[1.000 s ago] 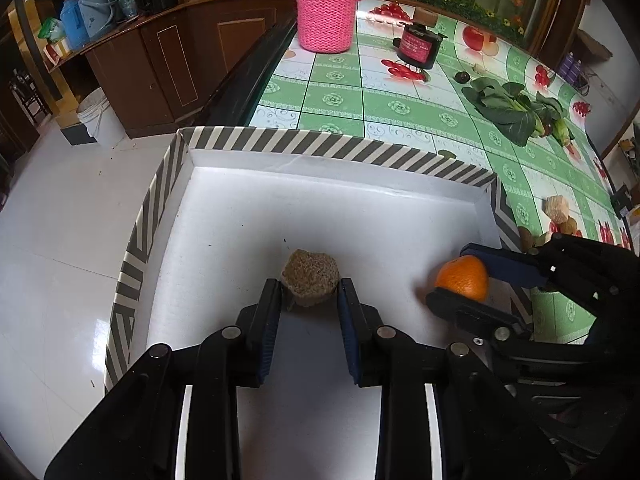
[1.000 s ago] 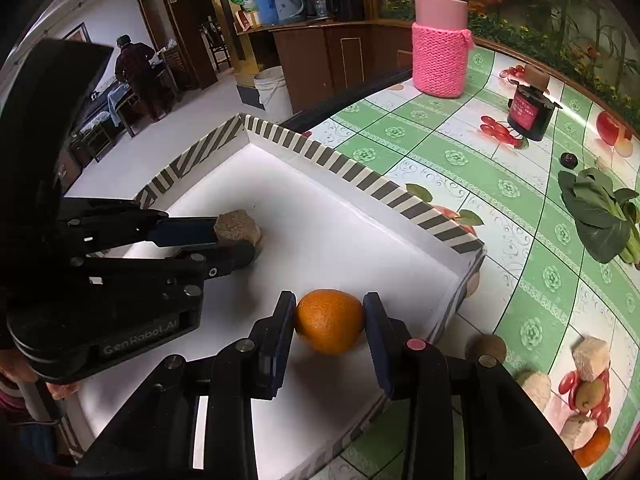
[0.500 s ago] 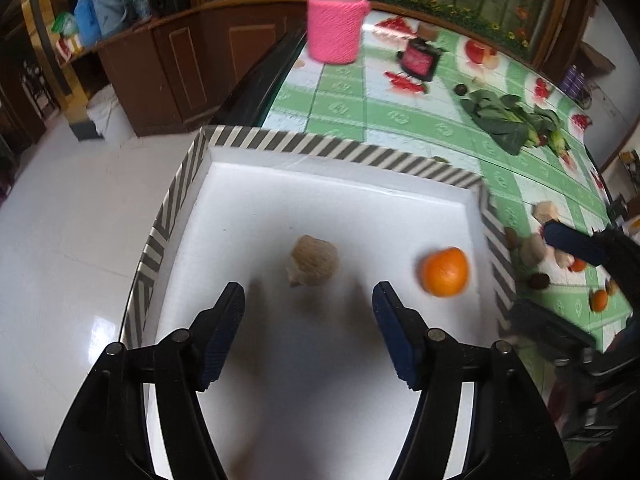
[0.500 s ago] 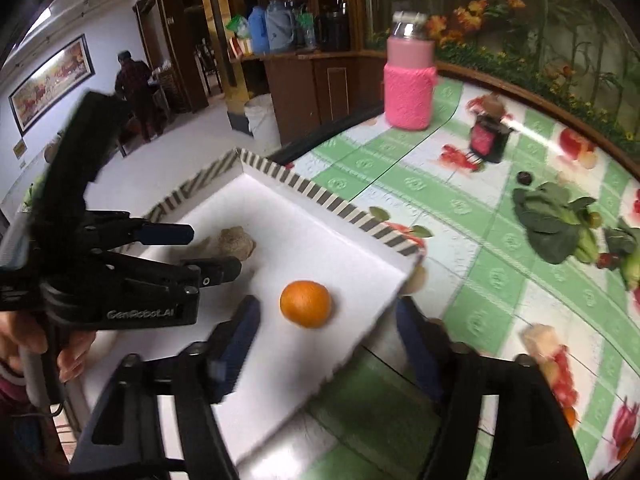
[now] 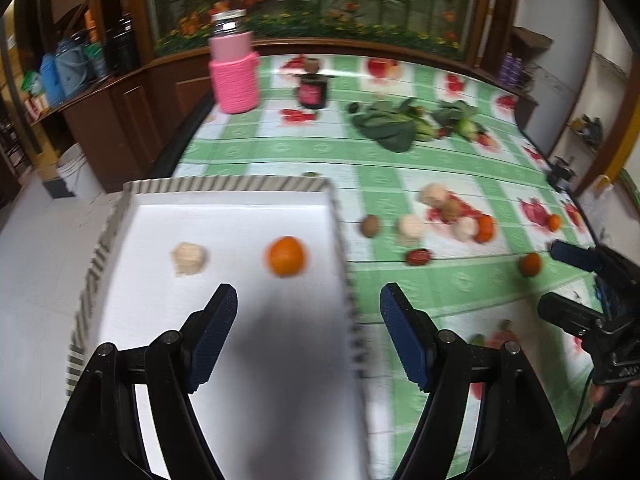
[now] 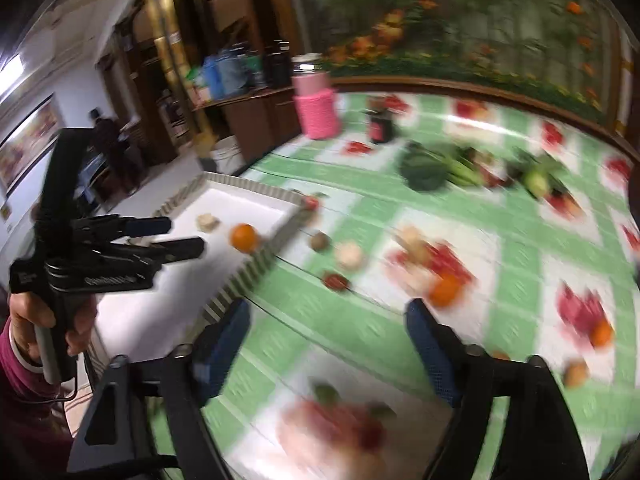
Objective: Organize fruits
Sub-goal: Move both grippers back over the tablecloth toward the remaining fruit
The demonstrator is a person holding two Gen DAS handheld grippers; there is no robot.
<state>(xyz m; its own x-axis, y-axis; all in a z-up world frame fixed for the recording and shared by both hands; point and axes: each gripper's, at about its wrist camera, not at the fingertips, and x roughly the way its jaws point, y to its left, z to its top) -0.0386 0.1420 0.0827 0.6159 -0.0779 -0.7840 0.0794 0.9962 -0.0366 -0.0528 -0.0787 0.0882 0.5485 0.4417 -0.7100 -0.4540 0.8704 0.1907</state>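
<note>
Both tongs, left (image 5: pixel 308 304) and right (image 6: pixel 328 320), spread wide, empty; orange (image 5: pixel 285 256) in tray (image 5: pixel 224 188), blurred.

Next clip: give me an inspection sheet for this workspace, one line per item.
Surface: green-and-white checked tablecloth with fruit prints.
Job's things: white tray with striped rim holds a round orange and a pale beige lumpy fruit, apart from each other; more small fruits lie loose on the cloth.
Clutter: pink knit-sleeved jar, small dark jar, leafy greens.
Grippers: left gripper open and empty; right gripper open and empty.
Cables: thin dark cable below the left handle.
Surroundings: dark wooden cabinets, white floor.
</note>
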